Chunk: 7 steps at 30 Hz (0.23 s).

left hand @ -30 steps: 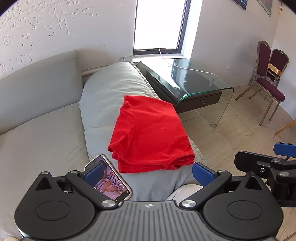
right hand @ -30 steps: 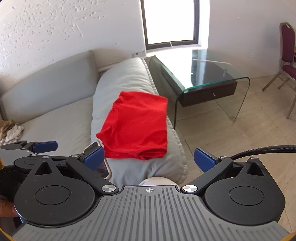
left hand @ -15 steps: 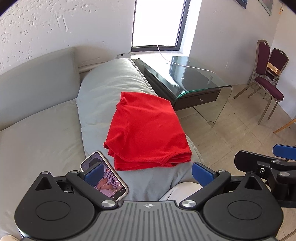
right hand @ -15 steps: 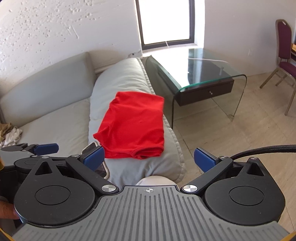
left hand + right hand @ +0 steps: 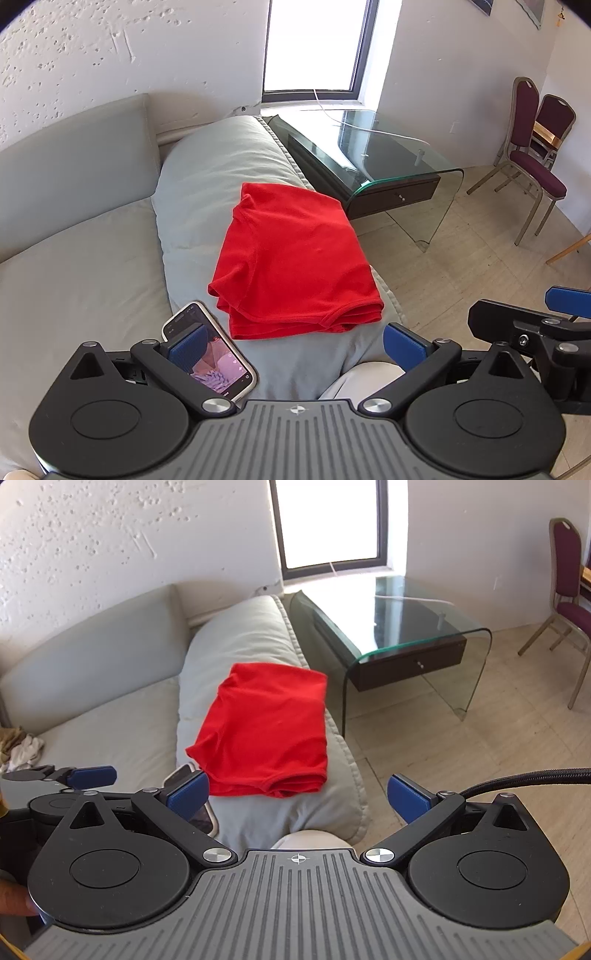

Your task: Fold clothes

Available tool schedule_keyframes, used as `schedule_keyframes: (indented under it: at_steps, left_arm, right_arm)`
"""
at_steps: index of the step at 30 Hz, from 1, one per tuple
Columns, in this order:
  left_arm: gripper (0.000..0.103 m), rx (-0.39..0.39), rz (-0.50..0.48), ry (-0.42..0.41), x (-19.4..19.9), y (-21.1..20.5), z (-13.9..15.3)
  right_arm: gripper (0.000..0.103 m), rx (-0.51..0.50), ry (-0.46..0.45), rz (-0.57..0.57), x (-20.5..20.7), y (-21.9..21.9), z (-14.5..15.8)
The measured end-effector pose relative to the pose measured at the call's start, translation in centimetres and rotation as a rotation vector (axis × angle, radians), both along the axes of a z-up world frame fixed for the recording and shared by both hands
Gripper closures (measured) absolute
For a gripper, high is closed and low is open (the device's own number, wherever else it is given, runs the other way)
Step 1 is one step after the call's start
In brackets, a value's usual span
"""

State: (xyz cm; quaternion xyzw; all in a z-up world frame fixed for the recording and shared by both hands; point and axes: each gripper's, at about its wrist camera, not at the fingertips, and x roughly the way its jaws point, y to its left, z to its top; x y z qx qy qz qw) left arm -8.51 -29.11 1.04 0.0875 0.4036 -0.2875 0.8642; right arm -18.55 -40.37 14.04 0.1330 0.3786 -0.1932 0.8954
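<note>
1. Red T-shirt [image 5: 295,262], folded, lying on the grey sofa arm cushion [image 5: 207,184] at 12 o'clock of both tongs.
2. Left gripper [image 5: 295,345] and right gripper [image 5: 297,794]: wide open, empty, short of the cloth.
3. Risk: sliding off toward the floor at 3 o'clock if nudged.
4. Risk: knocking the smartphone [image 5: 221,354] at 8 o'clock.

The left gripper's [image 5: 295,343] near jaw pad covers part of the phone [image 5: 221,360], whose screen content is too blurred to read. In the right wrist view that phone shows only as a sliver behind the right gripper's [image 5: 298,794] jaws. Crumpled cloth [image 5: 20,747] is cut off by the frame's left edge.
</note>
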Motion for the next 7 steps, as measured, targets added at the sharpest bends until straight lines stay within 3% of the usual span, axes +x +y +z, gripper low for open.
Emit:
schedule_keyframes:
  at_steps: [7]
  left_arm:
    - [0.001, 0.003, -0.001, -0.016, -0.16, 0.24, 0.24]
  right_arm:
    - [0.001, 0.0, -0.003, 0.003, 0.01, 0.04, 0.06]
